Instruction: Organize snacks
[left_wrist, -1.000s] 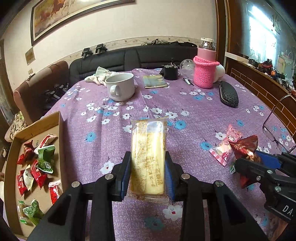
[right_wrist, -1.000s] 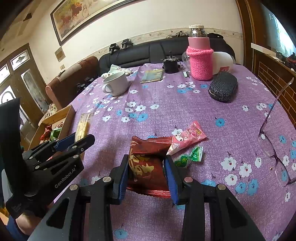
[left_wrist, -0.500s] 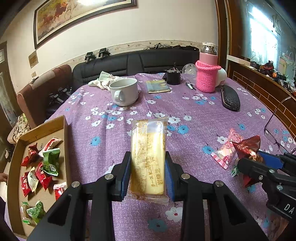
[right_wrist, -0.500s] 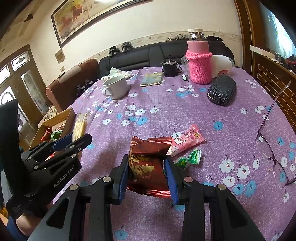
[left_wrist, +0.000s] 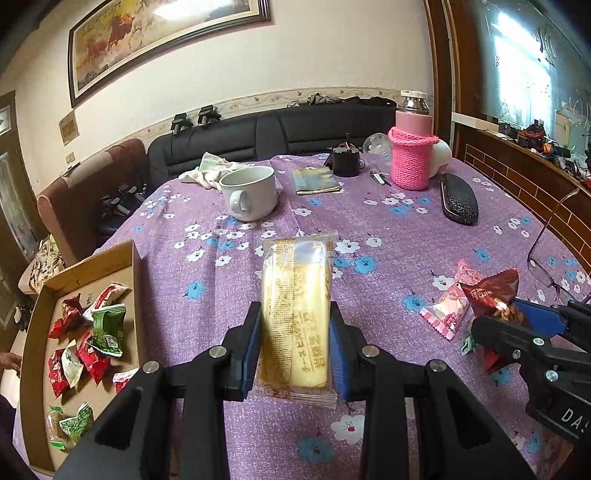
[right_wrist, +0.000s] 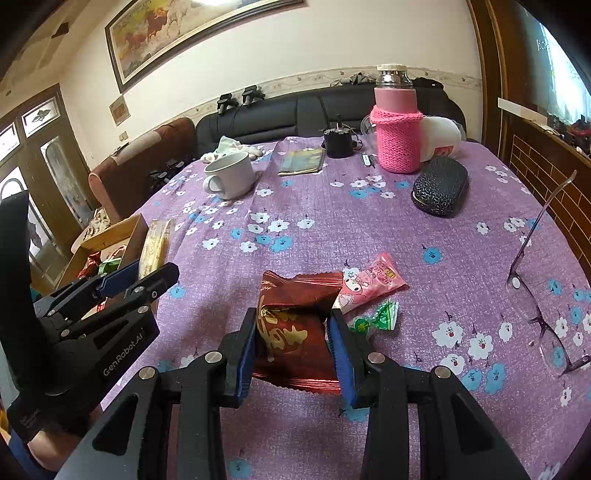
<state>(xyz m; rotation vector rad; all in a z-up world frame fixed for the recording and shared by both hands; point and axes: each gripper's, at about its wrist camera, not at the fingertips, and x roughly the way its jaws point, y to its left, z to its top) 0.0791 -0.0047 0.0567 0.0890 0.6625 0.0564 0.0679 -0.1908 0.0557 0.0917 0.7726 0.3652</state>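
Now left claw pinching yellow cake packet, right claw pinching dark-red snack bag.

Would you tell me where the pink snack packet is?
In the right wrist view, the pink snack packet lies on the tablecloth, right of the dark red packet.

cardboard box: cut off at left edge | green candy: partly hidden behind right tool

Your left tool pinches a glossy clear-plastic cake wrapper; your right tool a shiny red foil packet. Woven cloth covers the counter; matt cardboard box.
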